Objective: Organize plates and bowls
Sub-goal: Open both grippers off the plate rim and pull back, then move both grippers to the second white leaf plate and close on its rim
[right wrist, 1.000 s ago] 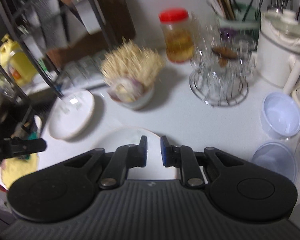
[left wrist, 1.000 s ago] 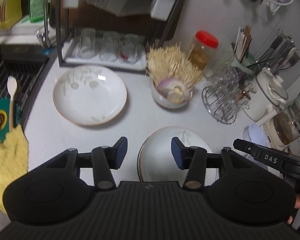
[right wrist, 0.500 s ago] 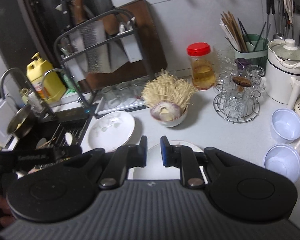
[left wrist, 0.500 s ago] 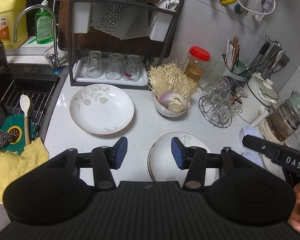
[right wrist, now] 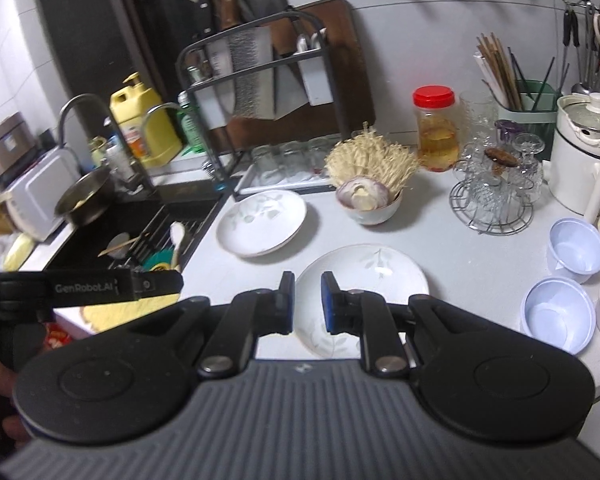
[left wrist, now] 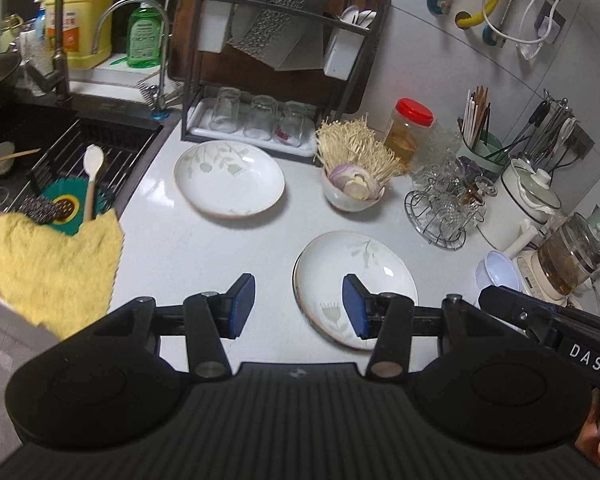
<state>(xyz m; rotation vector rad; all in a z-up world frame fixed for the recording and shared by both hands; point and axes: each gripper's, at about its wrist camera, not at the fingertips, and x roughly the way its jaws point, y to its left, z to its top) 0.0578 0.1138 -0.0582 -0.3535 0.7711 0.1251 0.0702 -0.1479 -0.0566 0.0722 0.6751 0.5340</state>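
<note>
bare counter (left wrist: 220,248) between plates; onion bowl (left wrist: 350,196), glass rack (left wrist: 440,216) crowd back.

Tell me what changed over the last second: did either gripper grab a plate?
No grab. Both grippers pulled up and back, so more of the counter shows. The left gripper stayed wide open and empty, the right gripper narrowly open and empty. The near plate, far plate and bowl lie where they were.
</note>
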